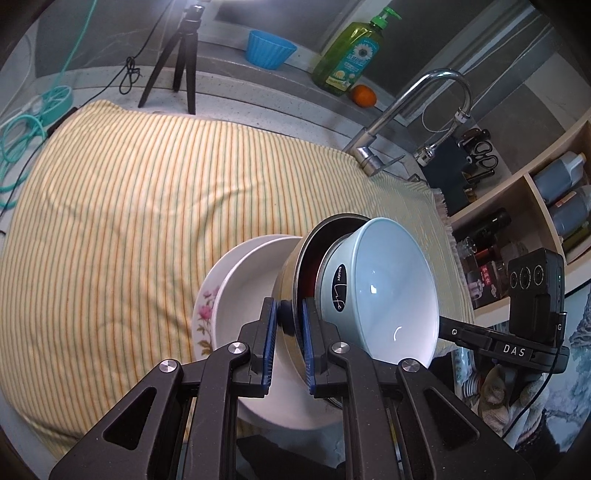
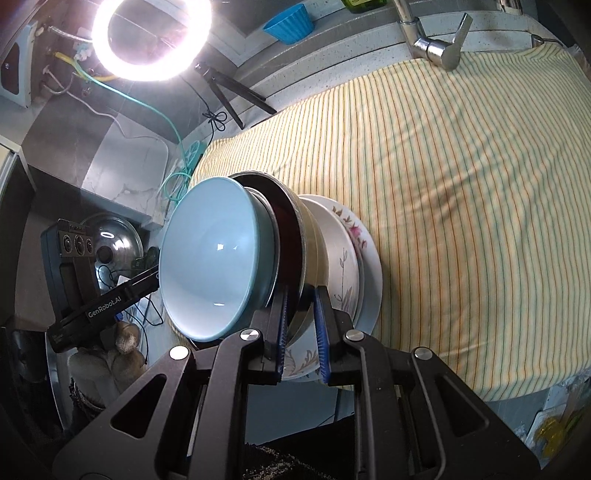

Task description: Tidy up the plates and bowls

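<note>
You're carrying the nested stack (pale blue bowl [image 1: 384, 284] uppermost) above the striped surface [image 1: 147, 206], left tool [image 1: 288, 328] and right tool [image 2: 301, 317] each clamping the metal bowl's [image 2: 295, 236] rim; next, lower both evenly.

Pale blue glazed bowl [image 1: 380, 280] covering most of dark-lined metal bowl [image 1: 308, 258] nested behind it. White floral-edged plates [image 1: 225, 295] partly hidden behind metal bowl; plate count unclear. Blue-padded left gripper [image 1: 289, 332] fingers blocking lower rims. Right wrist view: green soap bottle [image 2: 364, 3] cut off by top edge, steel tap [image 2: 432, 40] spout cropped. Shelf bottles [image 1: 565, 192] blurring at right edge, labels unreadable. Yellow object [image 2: 554, 435] at corner too blurred to identify.
</note>
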A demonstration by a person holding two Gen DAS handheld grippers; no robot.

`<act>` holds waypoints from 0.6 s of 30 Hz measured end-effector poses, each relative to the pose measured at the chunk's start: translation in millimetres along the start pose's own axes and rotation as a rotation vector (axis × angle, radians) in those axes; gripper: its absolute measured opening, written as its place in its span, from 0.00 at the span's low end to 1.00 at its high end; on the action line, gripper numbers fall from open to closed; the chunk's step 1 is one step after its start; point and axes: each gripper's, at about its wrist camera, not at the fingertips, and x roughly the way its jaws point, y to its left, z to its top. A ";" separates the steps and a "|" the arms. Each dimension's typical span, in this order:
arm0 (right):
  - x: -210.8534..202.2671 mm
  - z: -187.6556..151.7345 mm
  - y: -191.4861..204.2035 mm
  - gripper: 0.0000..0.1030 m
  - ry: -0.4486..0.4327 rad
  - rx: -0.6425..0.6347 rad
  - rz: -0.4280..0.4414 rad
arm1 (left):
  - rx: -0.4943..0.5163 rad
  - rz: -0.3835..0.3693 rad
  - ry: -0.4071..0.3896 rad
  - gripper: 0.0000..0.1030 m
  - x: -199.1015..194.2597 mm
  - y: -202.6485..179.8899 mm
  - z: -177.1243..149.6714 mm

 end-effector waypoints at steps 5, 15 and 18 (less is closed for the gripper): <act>8.1 -2.8 -0.4 0.15 0.019 -0.003 -0.001 | -0.012 0.014 0.009 0.09 1.4 4.5 -5.1; 13.4 -4.1 1.2 0.15 0.031 -0.008 -0.005 | -0.019 0.027 0.011 0.09 3.7 4.7 -6.4; 12.6 -3.5 1.3 0.15 0.030 -0.014 -0.003 | -0.017 0.031 0.011 0.09 3.4 6.4 -6.8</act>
